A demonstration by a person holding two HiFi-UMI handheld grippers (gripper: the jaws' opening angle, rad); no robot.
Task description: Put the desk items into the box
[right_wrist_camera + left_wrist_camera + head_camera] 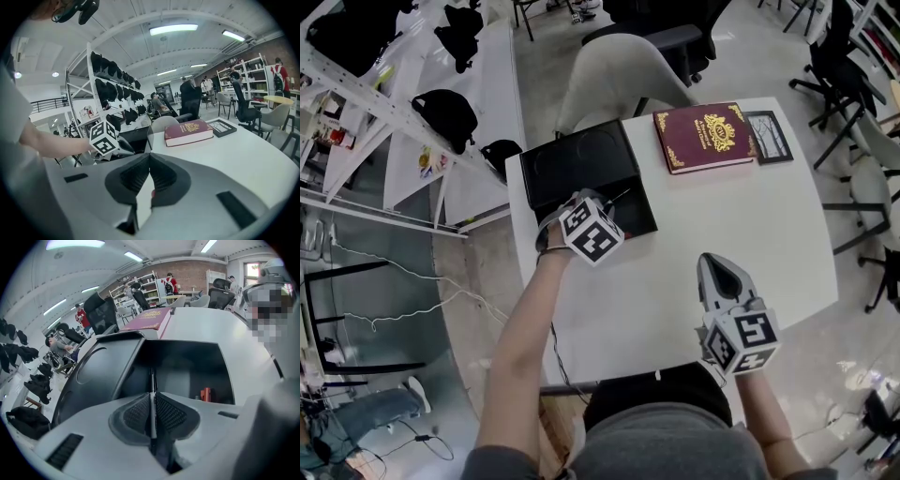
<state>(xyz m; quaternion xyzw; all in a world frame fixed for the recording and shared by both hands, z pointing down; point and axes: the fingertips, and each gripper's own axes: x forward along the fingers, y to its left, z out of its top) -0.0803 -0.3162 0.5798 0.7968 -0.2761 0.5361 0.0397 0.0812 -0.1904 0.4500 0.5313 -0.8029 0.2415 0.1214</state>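
A pen is clamped in the fingers of the left gripper and is aimed down into the open box at centre, apparently for release inside. The right gripper is parked at lower right, fingers together and empty. A book and a frame are left on the surface.

1. We are holding the left gripper out ahead, tilted steeply downward, with our bare left forearm stretching forward.
2. Its jaws are pinching a thin dark pen between the pads.
3. We are holding the right gripper nearer our body, pointing forward and slightly down.
4. Its jaws are meeting at the tips, gripping nothing.
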